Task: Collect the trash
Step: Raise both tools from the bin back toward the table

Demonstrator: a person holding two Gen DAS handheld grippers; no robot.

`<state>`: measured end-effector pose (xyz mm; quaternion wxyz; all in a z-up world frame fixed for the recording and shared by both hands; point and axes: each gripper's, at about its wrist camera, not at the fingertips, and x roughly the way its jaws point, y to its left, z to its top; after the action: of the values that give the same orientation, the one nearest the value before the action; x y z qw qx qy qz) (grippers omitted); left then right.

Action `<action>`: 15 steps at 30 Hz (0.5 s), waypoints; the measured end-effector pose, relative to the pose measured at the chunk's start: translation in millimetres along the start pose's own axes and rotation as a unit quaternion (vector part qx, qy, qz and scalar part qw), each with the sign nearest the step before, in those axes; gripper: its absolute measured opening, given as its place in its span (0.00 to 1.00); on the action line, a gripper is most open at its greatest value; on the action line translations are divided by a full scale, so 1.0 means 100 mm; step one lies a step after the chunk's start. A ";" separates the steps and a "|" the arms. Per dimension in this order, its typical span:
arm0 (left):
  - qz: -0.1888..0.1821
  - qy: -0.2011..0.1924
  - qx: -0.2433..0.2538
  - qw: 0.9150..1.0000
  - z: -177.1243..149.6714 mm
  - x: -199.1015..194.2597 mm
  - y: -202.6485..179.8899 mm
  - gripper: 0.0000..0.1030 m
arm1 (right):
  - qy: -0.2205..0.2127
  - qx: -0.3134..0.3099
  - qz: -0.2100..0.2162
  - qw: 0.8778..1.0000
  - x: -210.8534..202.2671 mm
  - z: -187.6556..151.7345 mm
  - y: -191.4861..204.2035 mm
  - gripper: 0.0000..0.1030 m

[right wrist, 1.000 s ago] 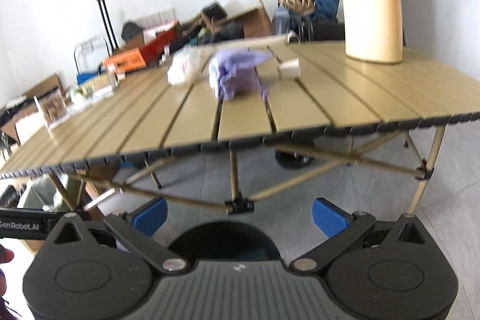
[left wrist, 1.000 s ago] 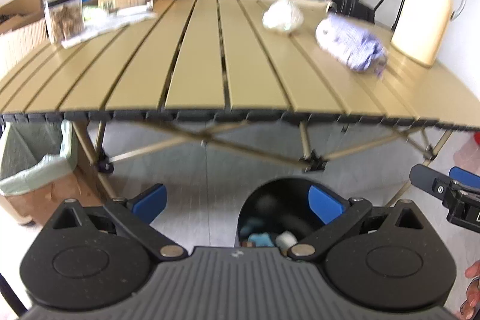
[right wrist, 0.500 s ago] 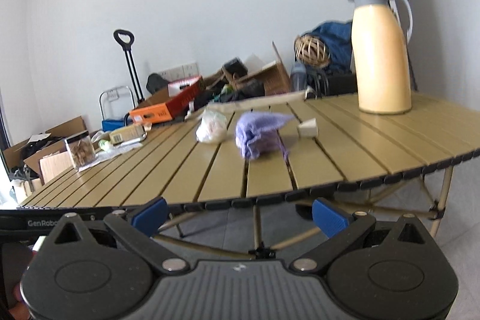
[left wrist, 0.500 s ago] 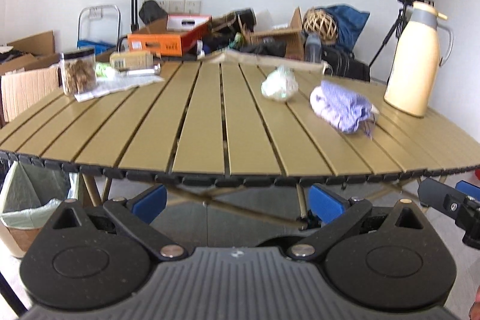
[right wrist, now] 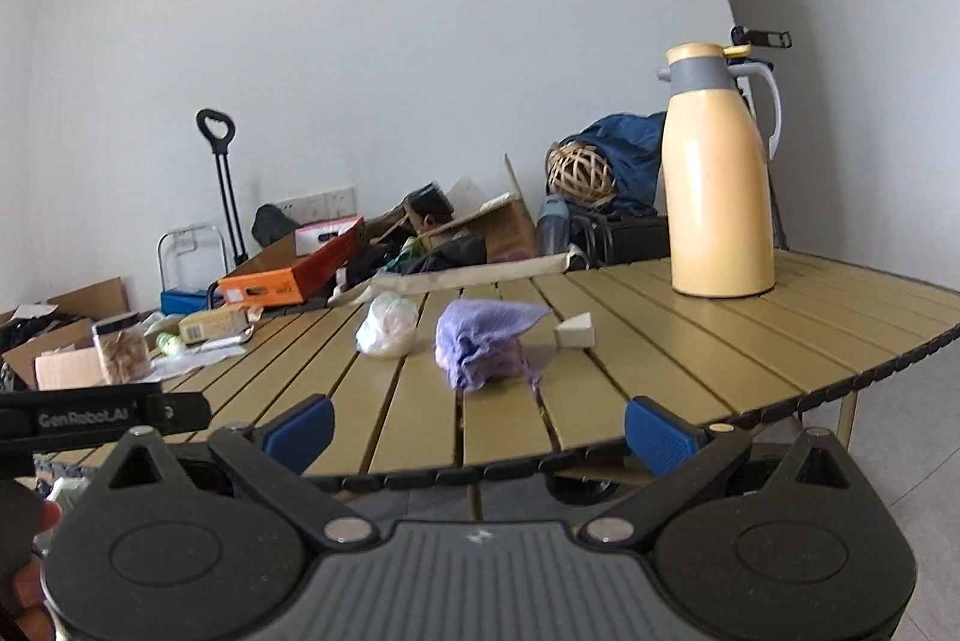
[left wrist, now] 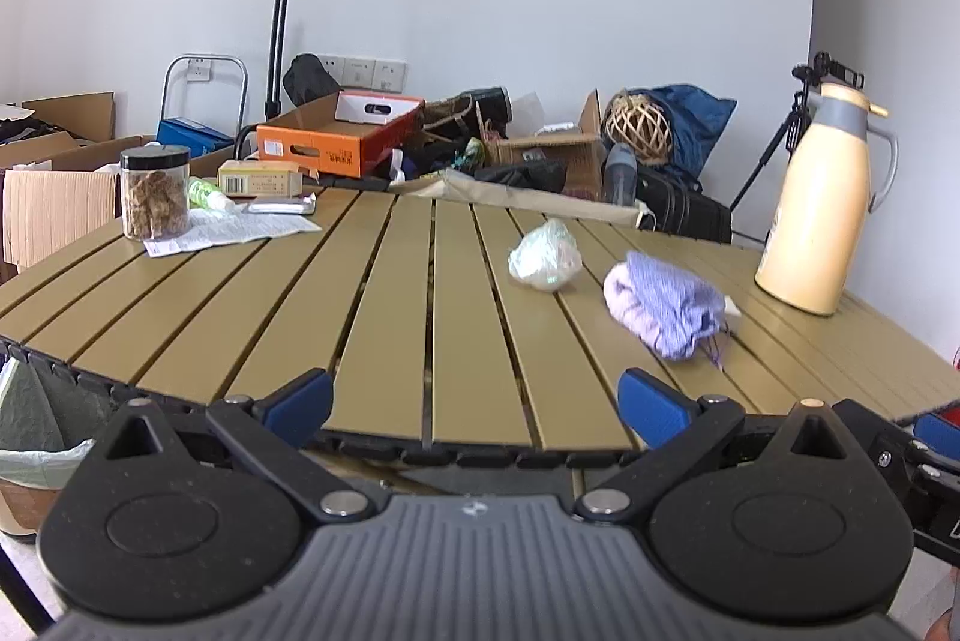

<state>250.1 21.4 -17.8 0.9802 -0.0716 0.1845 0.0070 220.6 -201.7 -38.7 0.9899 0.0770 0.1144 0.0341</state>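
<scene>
A crumpled white plastic wad (left wrist: 546, 254) (right wrist: 387, 324) and a crumpled purple cloth-like wad (left wrist: 663, 302) (right wrist: 483, 344) lie on the slatted olive table (left wrist: 384, 317) (right wrist: 630, 341). A small white wedge-shaped scrap (right wrist: 575, 331) lies just right of the purple wad. My left gripper (left wrist: 474, 404) is open and empty at the table's near edge. My right gripper (right wrist: 477, 428) is open and empty, also at the near edge, in front of the purple wad. The black bin seen earlier is hidden below the view.
A cream thermos jug (left wrist: 819, 203) (right wrist: 717, 173) stands at the table's right. A jar of snacks (left wrist: 155, 194), a paper sheet (left wrist: 234, 227) and a small box (left wrist: 259, 177) sit at the left. A lined bin (left wrist: 30, 437) stands left of the table. Boxes and bags crowd the back wall.
Both grippers have risen from below the table edge, over the black bin, to table-top height. The bin has dropped out of view. Both stayed open.
</scene>
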 end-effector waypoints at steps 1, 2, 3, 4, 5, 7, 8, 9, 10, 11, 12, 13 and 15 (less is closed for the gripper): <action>0.003 -0.004 -0.003 1.000 0.02 0.00 0.01 1.00 | 0.002 -0.003 -0.006 1.000 0.02 0.02 0.01 1.00; 0.004 -0.007 -0.007 1.000 0.05 0.00 0.02 1.00 | 0.004 -0.009 -0.007 1.000 0.05 0.04 0.02 1.00; 0.003 -0.010 -0.011 1.000 0.07 0.00 0.03 1.00 | 0.003 -0.010 -0.007 1.000 0.07 0.05 0.03 1.00; 0.003 -0.012 -0.015 1.000 0.10 0.01 0.04 1.00 | 0.001 -0.010 -0.008 1.000 0.09 0.08 0.04 1.00; 0.003 -0.015 -0.017 1.000 0.12 0.02 0.04 1.00 | -0.003 -0.010 -0.007 1.000 0.12 0.11 0.05 1.00; 0.005 -0.025 -0.017 1.000 0.18 0.03 0.04 1.00 | -0.012 -0.014 -0.007 1.000 0.18 0.19 0.08 1.00; 0.006 -0.029 -0.017 0.999 0.20 0.04 0.04 1.00 | -0.017 -0.017 -0.007 1.000 0.22 0.23 0.09 1.00; 0.008 -0.033 -0.017 0.999 0.23 0.05 0.05 1.00 | -0.021 -0.018 -0.008 1.000 0.26 0.27 0.10 1.00; 0.010 -0.036 -0.019 0.999 0.25 0.07 0.06 1.00 | -0.025 -0.016 -0.011 0.999 0.31 0.30 0.10 1.00; 0.011 -0.037 -0.022 0.999 0.28 0.09 0.08 1.00 | -0.025 -0.013 -0.012 1.000 0.36 0.33 0.10 1.00; 0.013 -0.037 -0.025 0.999 0.31 0.12 0.10 1.00 | -0.023 -0.011 -0.011 1.000 0.42 0.36 0.09 1.00; 0.017 -0.038 -0.029 0.999 0.33 0.15 0.12 1.00 | -0.020 -0.008 -0.011 1.000 0.49 0.38 0.08 1.00; 0.024 -0.039 -0.036 0.998 0.38 0.22 0.16 1.00 | -0.019 -0.006 -0.009 1.000 0.61 0.42 0.08 1.00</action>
<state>283.1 42.8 6.9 0.9830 -0.1019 0.1476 0.0401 289.4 -194.4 -10.9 0.9926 0.0710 0.0959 0.0242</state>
